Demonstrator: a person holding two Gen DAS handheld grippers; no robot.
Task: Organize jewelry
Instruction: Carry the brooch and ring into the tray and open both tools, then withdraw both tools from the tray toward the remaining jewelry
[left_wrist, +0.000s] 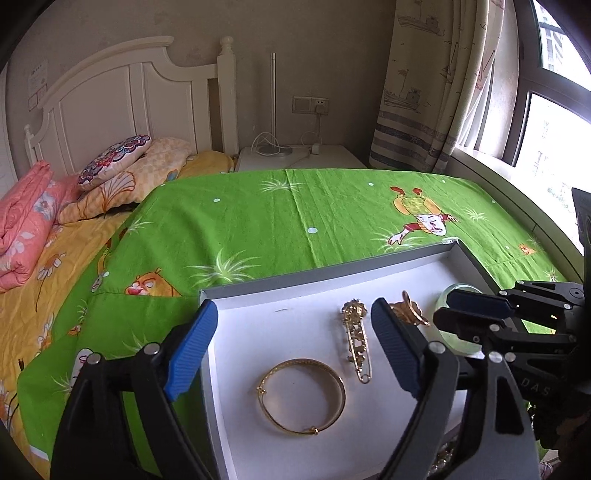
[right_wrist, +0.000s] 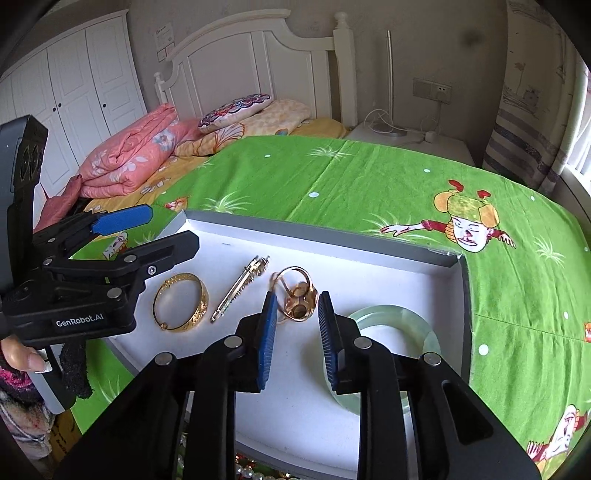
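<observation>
A shallow white box (left_wrist: 258, 317) (right_wrist: 406, 284) lies on the green cloth. In it lie a gold bangle (left_wrist: 301, 397) (right_wrist: 181, 301), a long gold brooch pin (left_wrist: 356, 336) (right_wrist: 240, 288), a gold hair clip (left_wrist: 410, 312) (right_wrist: 297, 293) and a pale green jade bangle (right_wrist: 391, 354) (left_wrist: 448, 291). My left gripper (left_wrist: 295, 347) is open and empty above the gold bangle and pin. My right gripper (right_wrist: 297, 339) is open and empty, just in front of the hair clip; its finger covers part of the jade bangle.
The green cartoon cloth (right_wrist: 369, 177) covers the work surface. A bed with pink quilt (right_wrist: 129, 155) and pillows lies to the left. A white nightstand (left_wrist: 299, 157) with cables stands behind. Beads (right_wrist: 243, 469) show below the box's near edge. A window (left_wrist: 554, 110) is at right.
</observation>
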